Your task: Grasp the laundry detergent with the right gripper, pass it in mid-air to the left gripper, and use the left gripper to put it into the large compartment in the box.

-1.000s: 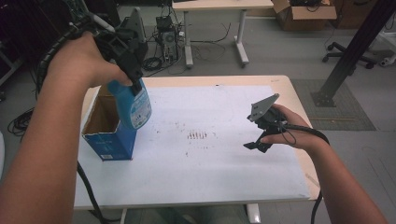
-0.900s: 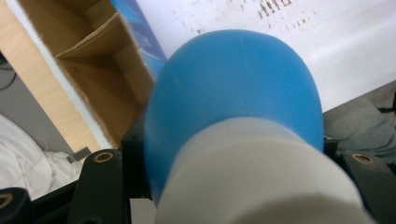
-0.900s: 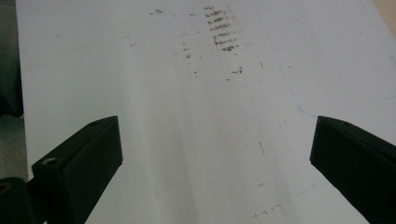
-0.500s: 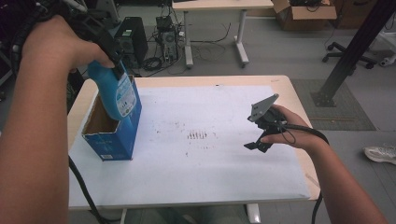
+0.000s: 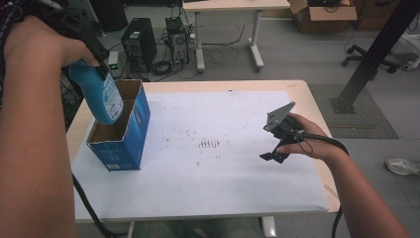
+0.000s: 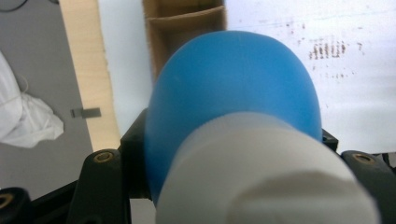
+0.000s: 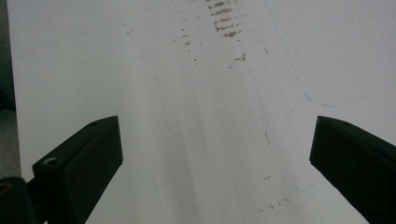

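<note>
A blue bottle [image 5: 101, 96] with a white label hangs tilted, its bottom over the open top of a blue cardboard box [image 5: 126, 144] at the table's left. My left gripper [image 5: 96, 67] is shut on the bottle's upper end, high above the table's left edge. In the left gripper view the bottle [image 6: 233, 93] and its white cap sit between the jaws of that gripper [image 6: 231, 149], with the box's brown inside [image 6: 187, 32] beyond. My right gripper [image 5: 273, 146] rests low over the white sheet at the right, open. In the right gripper view that gripper [image 7: 215, 154] has nothing between its jaws.
A white sheet [image 5: 223, 188] with brown marks [image 5: 210, 144] covers most of the wooden table [image 5: 307, 94]. Behind the table stand a computer tower [image 5: 136, 42] and another desk's legs [image 5: 255, 44]. A black post [image 5: 371, 59] stands on the floor at the right.
My left hand has carried the bottle to the left and slightly up, from the box's right side to over its opening. The right gripper has stayed in place.
</note>
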Motion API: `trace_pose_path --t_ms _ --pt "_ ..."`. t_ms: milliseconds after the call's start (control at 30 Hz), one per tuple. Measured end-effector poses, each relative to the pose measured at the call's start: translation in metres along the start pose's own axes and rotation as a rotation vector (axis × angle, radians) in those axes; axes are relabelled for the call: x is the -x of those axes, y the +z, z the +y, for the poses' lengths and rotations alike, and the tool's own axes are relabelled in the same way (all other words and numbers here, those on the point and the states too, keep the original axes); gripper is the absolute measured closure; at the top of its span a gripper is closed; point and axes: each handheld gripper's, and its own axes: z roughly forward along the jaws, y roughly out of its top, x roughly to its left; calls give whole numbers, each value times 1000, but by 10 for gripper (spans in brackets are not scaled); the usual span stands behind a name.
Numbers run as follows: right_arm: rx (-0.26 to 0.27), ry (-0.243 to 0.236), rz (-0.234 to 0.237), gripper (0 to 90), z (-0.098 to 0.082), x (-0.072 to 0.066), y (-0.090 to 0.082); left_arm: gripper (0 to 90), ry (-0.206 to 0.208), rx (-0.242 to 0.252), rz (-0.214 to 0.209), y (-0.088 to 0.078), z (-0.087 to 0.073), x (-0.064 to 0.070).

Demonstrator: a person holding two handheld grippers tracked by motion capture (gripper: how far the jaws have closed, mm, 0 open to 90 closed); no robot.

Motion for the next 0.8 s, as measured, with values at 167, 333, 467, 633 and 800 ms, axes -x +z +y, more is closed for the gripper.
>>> trace_pose_path --t_ms 167,333,467,633,800 --pt "-1 -3 1 27 2 0 0 385 -37 -1 6 2 -1 -9" --pt "-1 -3 0 27 3 -1 0 386 -61 -3 -4 6 -1 -13" --pt "-4 -3 1 27 4 -1 1 386 -68 -6 -2 10 0 -15" --pt "-2 2 2 27 3 -2 1 385 -66 -14 1 18 2 -15" --pt "-3 4 4 27 2 -3 3 385 -67 -26 -12 30 4 -16"
